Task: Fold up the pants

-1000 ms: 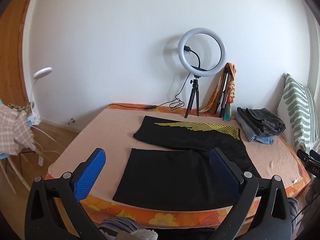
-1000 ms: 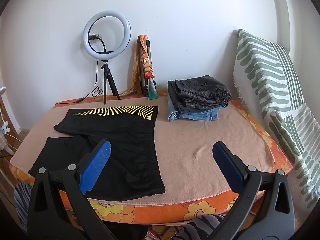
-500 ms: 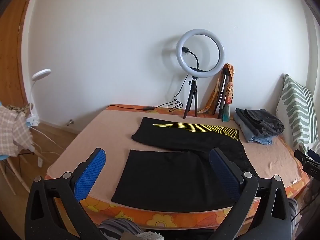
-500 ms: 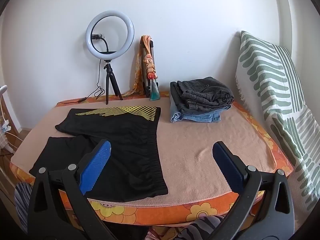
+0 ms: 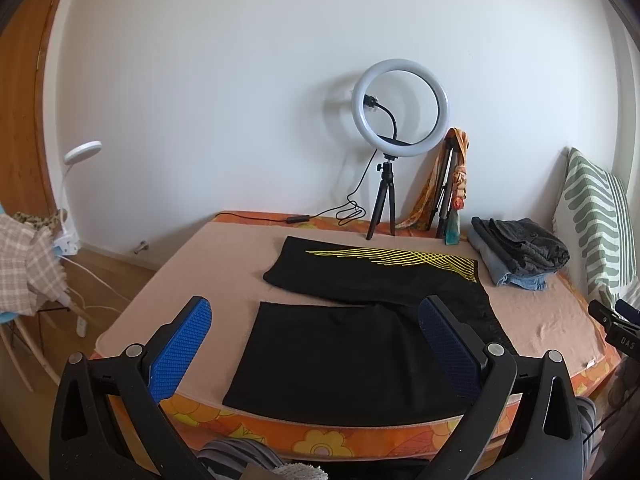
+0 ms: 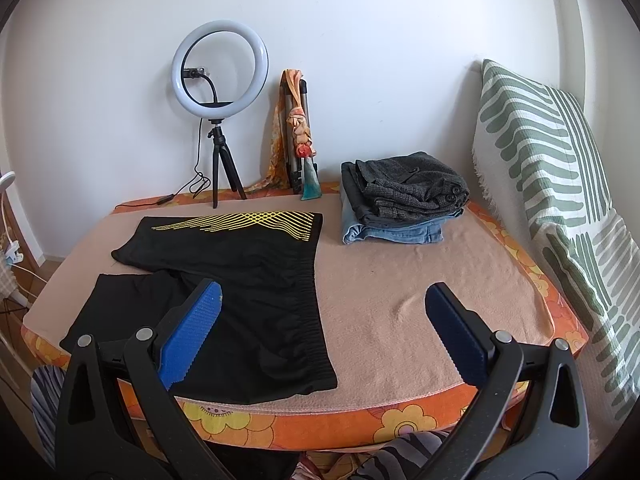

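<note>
Your left gripper (image 5: pixel 314 344) hangs spread wide and empty above the near leg of the black shorts (image 5: pixel 360 320), which lie flat and unfolded on the bed (image 6: pixel 400 304). No fold looks made yet; all of it remains. Your right gripper (image 6: pixel 324 328), equally spread, hovers by the waistband; folded clothes (image 6: pixel 404 208) sit beyond.

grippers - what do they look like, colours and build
Both match: the left gripper and right gripper have black plastic frames with triangular cut-outs, silver pivot rivets, and two long fingers faced with blue textured pads. No cables or sleeves show.
</note>
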The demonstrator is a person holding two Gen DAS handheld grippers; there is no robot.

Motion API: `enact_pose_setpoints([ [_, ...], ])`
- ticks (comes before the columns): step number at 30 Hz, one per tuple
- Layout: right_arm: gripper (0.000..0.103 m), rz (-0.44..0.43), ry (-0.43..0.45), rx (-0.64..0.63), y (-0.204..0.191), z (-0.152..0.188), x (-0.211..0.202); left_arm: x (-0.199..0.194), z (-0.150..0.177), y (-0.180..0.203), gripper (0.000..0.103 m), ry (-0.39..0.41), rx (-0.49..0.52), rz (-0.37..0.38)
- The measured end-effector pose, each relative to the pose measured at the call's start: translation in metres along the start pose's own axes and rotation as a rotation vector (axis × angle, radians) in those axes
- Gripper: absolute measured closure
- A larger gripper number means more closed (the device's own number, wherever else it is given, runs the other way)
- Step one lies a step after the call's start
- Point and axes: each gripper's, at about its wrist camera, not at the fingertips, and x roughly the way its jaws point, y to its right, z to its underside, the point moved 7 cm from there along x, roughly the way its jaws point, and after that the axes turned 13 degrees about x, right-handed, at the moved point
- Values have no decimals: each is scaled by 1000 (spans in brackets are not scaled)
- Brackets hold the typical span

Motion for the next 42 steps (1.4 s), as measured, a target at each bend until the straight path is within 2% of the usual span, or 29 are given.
enact_pose_setpoints([
  [42,0,-2,-12,6,-2,8,8,9,0,5,0,-14,3,11],
])
